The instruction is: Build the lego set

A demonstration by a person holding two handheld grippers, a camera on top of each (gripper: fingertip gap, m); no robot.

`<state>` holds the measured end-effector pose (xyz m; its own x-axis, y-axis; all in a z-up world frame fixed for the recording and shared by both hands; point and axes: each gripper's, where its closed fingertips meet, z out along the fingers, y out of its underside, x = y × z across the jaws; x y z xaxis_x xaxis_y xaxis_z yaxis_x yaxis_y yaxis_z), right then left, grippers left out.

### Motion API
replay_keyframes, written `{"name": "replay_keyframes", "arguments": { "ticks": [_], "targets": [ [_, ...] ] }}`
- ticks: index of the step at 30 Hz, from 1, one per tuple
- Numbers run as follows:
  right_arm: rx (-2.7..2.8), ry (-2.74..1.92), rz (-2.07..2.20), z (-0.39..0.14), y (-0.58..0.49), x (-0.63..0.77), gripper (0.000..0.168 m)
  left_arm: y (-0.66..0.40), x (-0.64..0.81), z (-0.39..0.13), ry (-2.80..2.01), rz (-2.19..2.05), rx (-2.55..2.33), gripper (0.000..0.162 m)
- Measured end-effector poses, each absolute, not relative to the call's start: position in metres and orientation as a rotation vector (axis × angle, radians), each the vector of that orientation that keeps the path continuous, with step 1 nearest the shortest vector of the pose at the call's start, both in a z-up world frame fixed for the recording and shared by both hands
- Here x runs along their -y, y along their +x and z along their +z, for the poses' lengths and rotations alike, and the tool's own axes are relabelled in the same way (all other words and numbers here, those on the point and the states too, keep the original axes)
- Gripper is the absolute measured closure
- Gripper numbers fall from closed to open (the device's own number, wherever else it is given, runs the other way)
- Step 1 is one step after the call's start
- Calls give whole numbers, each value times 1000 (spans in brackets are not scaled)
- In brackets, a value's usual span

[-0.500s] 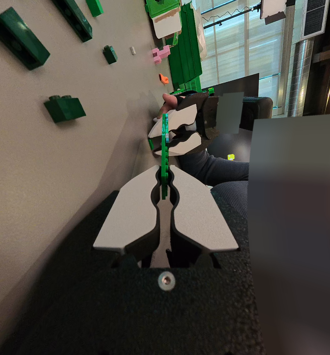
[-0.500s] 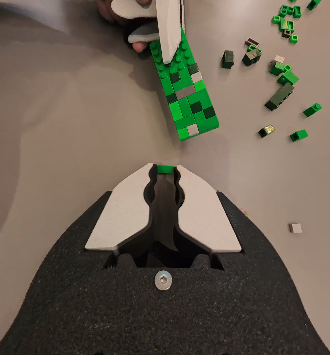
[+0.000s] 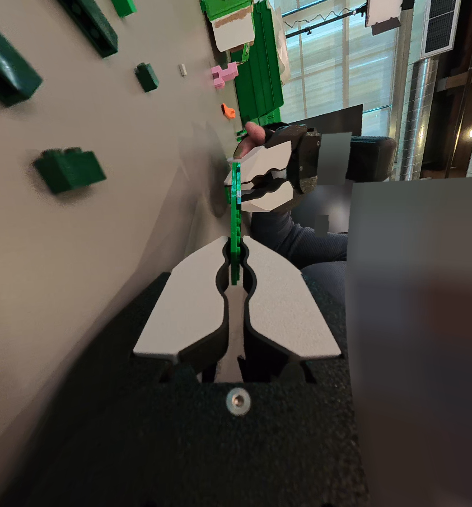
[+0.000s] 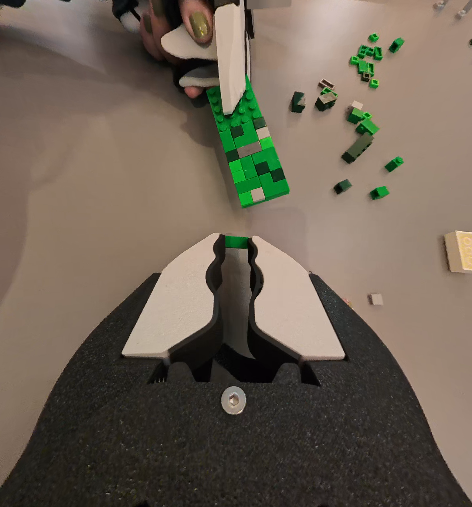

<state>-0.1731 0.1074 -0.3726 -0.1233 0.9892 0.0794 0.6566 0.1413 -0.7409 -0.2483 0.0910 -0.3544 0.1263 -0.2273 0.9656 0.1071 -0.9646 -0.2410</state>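
A: The left gripper (image 3: 235, 241), with pale grey fingers on a black grainy body, is pinching the near end of the long green studded lego plate (image 3: 235, 219), which is showing edge-on in the left wrist view. Its fingers are pressing against both faces of that plate.

B: And the right gripper (image 4: 236, 238)?

A: Its two fingers are clamping a small bright green flat lego tile (image 4: 236, 241) right at their tips. In the right wrist view that tile is hanging just short of the plate's tiled end, apart from it.

B: How is the plate looking from there?

A: It is showing its face: a mosaic of light green, dark green and grey tiles is covering the end nearer the right gripper, and bare studs are showing at the far end, where a left gripper finger (image 4: 230, 68) is lying across them. The plate is hovering over the beige table (image 4: 92, 164).

B: What is lying around the plate?

A: To the right of it, well apart, a scatter of small green and dark green loose bricks (image 4: 361, 123) is resting on the table. Farther right, a cream rectangular brick (image 4: 464, 255) is lying on its side, with a tiny grey square tile (image 4: 375, 299) near it. A person's hand (image 4: 174, 30) is gripping the left gripper's handle beyond the plate's studded end.
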Motion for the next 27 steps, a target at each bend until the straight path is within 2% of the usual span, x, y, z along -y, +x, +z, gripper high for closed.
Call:
{"name": "replay_keyframes", "arguments": {
  "ticks": [11, 27],
  "targets": [
    [1736, -1571, 690, -343, -142, -135, 153, -220, -105, -354, -2171, -1960, -162, 158],
    [1783, -1458, 782, -335, -155, -114, 153, -191, -103, -354, -2187, -1994, -253, 158]
  ]
}}
